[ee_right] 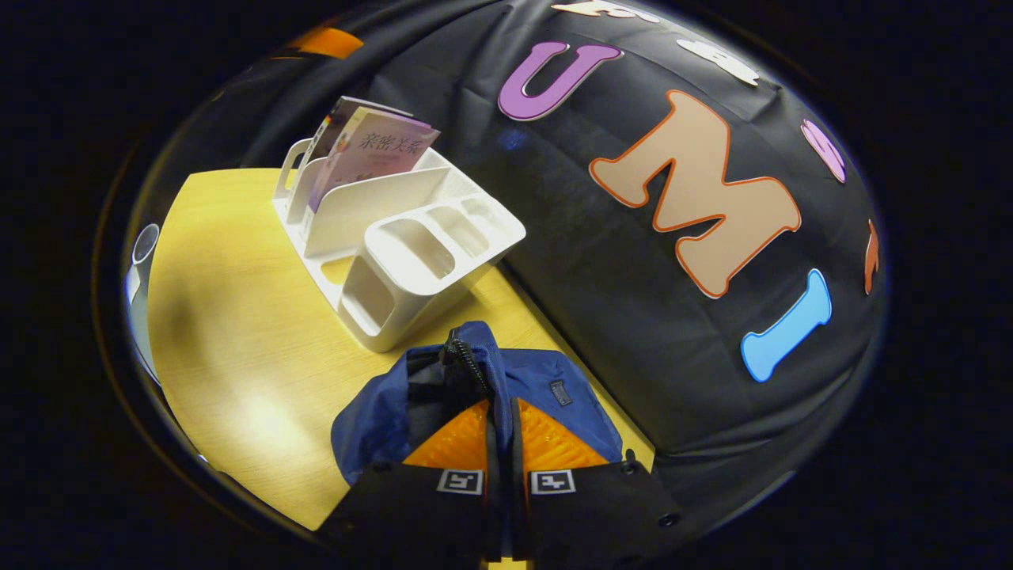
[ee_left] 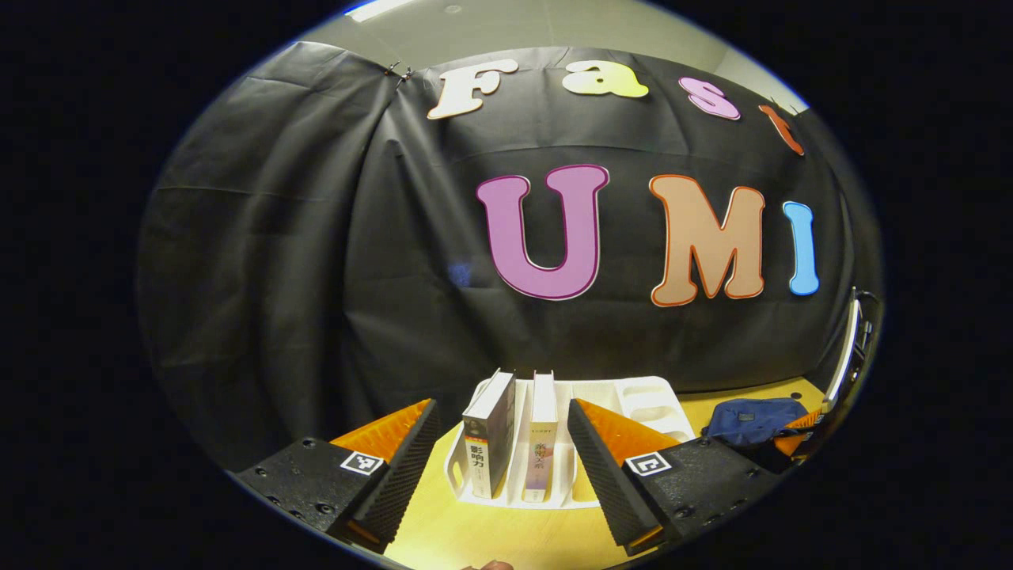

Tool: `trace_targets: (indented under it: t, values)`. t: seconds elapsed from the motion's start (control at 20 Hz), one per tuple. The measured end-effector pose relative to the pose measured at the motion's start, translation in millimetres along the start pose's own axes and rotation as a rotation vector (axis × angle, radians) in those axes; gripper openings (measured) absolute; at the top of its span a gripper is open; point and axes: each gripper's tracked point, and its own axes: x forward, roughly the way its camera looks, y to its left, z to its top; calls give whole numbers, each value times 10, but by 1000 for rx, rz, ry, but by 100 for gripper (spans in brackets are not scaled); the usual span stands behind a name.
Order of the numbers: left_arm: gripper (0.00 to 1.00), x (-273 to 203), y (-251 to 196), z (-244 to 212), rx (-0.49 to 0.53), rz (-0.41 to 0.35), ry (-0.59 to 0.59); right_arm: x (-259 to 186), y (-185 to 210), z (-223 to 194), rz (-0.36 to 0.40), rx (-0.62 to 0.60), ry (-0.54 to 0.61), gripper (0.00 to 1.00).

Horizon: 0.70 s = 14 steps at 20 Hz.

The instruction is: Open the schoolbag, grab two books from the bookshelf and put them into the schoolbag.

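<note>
Left gripper (ee_left: 503, 451) jaws were wide open, level, aimed at two upright books (ee_left: 491, 431) in the white rack (ee_left: 633, 400), fingers flanking them but short of contact. Right gripper (ee_right: 498, 439) jaws were pinched together on the blue bag's (ee_right: 554, 388) zipper edge, tilted down over it. Bag sat on the table (ee_right: 229, 317) just beside the rack, against the black cloth.
</note>
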Motion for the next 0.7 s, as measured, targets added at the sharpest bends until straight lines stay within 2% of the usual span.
trace_targets:
  t: [0.35,0.4,0.55,0.7]
  values:
    - [94,348,-156,131,-28,-112,58,40,-198,39,-37,1,6,8]
    - [92,407,-152,121,-25,-117,76,44,-210,41,-42,3,7,8]
    - [94,633,-143,110,1,-137,133,44,-250,43,-49,15,6,8]
    - [94,834,-232,6,-1,-194,226,50,-309,58,-57,26,6,8]
